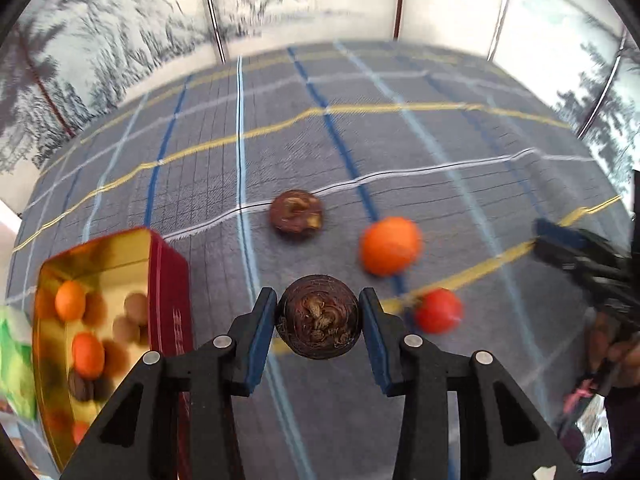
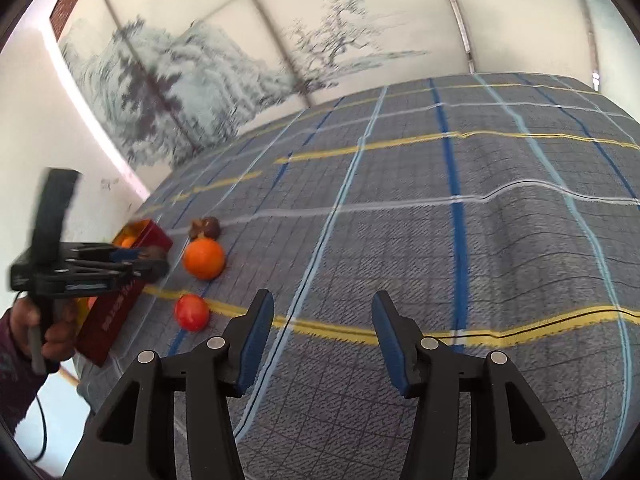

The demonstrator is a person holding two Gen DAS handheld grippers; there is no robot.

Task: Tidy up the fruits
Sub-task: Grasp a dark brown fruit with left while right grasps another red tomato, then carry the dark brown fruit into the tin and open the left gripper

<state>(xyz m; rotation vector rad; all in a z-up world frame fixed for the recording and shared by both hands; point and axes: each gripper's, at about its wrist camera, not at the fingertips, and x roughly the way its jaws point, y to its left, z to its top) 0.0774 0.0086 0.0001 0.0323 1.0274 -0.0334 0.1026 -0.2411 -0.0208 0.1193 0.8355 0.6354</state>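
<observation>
While several fruits already sit in the red tin (image 1: 170, 292) at the left edge of the plaid bed (image 1: 400, 152), the sorting looks roughly half done, judging by what remains outside. Tin holds a few orange fruits and some brown ones; exact count unclear through blur.

Left on the bed, largest first: orange (image 1: 390, 245), brown fruit (image 1: 296, 211) behind it, small red fruit (image 1: 438, 310) nearest the right side. All three lie apart from one another, near the tin.

Left tool (image 1: 319, 316): jaws closed onto a dark round fruit (image 1: 319, 318), pads touching both its sides; whether it rests on the bed or is lifted, cannot tell. Likely next for the tin.

Right tool (image 2: 320, 334): jaws partly open, nothing between them, over bare bed well apart from the fruits.
</observation>
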